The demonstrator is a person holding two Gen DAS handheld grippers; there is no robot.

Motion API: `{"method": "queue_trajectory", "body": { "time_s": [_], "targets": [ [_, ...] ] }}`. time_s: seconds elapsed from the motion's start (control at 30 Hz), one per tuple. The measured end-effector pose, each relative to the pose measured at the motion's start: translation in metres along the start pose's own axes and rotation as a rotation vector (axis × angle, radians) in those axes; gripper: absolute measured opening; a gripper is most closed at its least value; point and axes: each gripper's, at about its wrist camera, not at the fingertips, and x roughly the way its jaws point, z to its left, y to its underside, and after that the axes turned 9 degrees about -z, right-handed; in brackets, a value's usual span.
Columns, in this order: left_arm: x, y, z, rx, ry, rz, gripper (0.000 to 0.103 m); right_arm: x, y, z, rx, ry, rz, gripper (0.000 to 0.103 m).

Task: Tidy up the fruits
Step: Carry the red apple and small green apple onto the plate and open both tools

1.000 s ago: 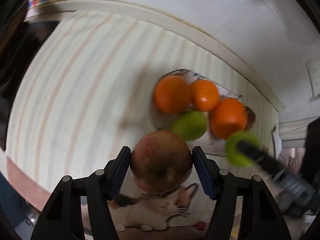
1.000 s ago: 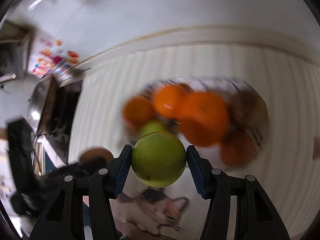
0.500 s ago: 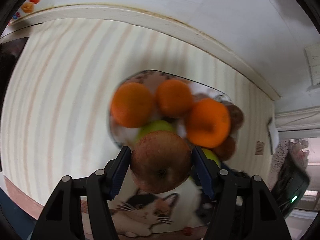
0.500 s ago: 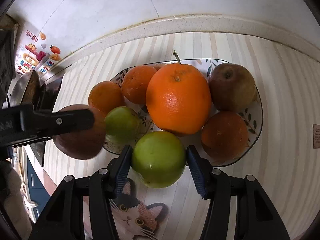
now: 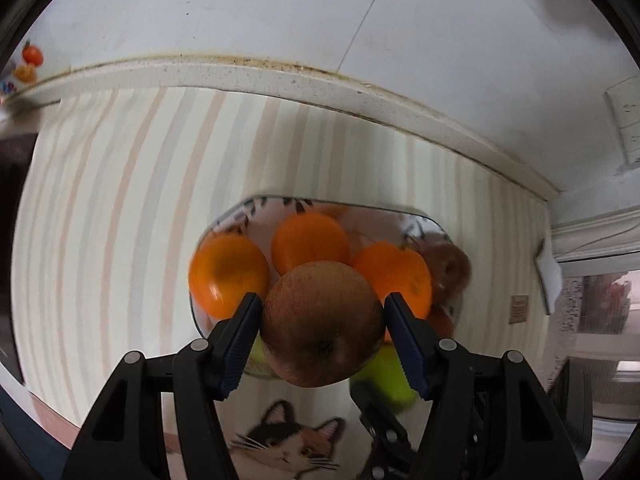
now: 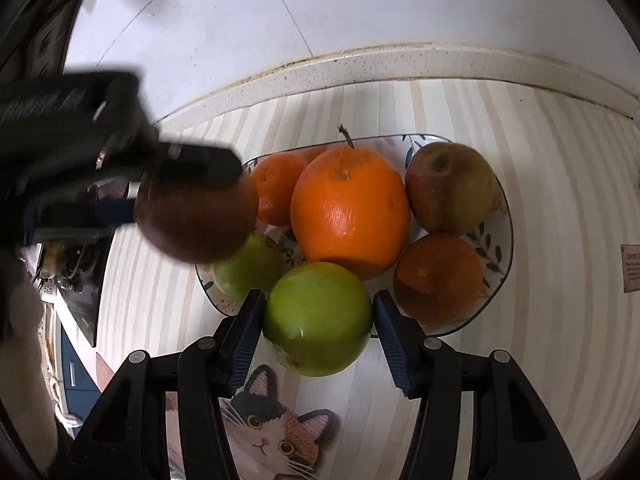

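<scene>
Fruit is the load here: a red-brown apple (image 5: 322, 322) sits clamped between the pads of the left gripper (image 5: 322, 334), and a green apple (image 6: 317, 318) is clamped the same way in the right gripper (image 6: 318, 328). Both sets of jaws stand at a middling width, pressed on the flanks of the fruit.

Both apples hang over the near edge of the patterned plate (image 6: 502, 220), which rests on a striped mat (image 6: 560, 200) against the wall. The plate already carries a large orange (image 6: 350, 210), two smaller oranges at its far left, a darker orange (image 6: 438, 276) at the near right, a red-green apple (image 6: 450, 186) and a small green fruit (image 6: 248, 266), probably another apple.

Procedure for the placing step:
1. Pick a gap first. The plate is nearly full; the near rim by the green apple looks the most open spot.
2. Lower one fruit at a time. The two grippers are close together, and the left one crosses the right wrist view just above the small green fruit.
3. Set each apple down until it rests against its neighbours before parting the jaws; round fruit on a crowded pile is likely to roll.

The red-brown apple shows its calyx end towards the camera, skin dull and speckled. The green apple is smooth and glossy with one highlight. The plate is blurred in the left wrist view, so its far fruit is hard to tell apart there.
</scene>
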Motion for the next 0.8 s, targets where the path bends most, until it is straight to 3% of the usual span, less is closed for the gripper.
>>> {"method": "queue_trajectory", "body": {
  "time_s": [0.17, 0.37, 0.43, 0.47, 0.5, 0.8],
  "targets": [
    [0.025, -0.009, 0.003, 0.032, -0.042, 0.048, 0.062, 0.011, 0.007, -0.005, 0.082, -0.011, 0.003, 0.058],
    [0.026, -0.007, -0.001, 0.059, -0.053, 0.054, 0.063, 0.013, 0.012, -0.012, 0.164, -0.023, -0.04, 0.059],
    [0.027, -0.005, -0.001, 0.062, -0.055, 0.062, 0.084, 0.019, 0.014, -0.018, 0.2, -0.016, -0.019, 0.075],
    [0.028, -0.004, 0.0, 0.061, -0.049, 0.067, 0.089, 0.019, 0.015, -0.024, 0.217, -0.014, -0.016, 0.08],
    [0.027, -0.003, 0.001, 0.06, -0.049, 0.07, 0.091, 0.02, 0.016, -0.026, 0.232, -0.016, -0.016, 0.085],
    [0.015, 0.0, 0.003, 0.058, -0.046, 0.04, 0.091, 0.013, 0.009, -0.021, 0.223, -0.026, -0.017, 0.093]
  ]
}}
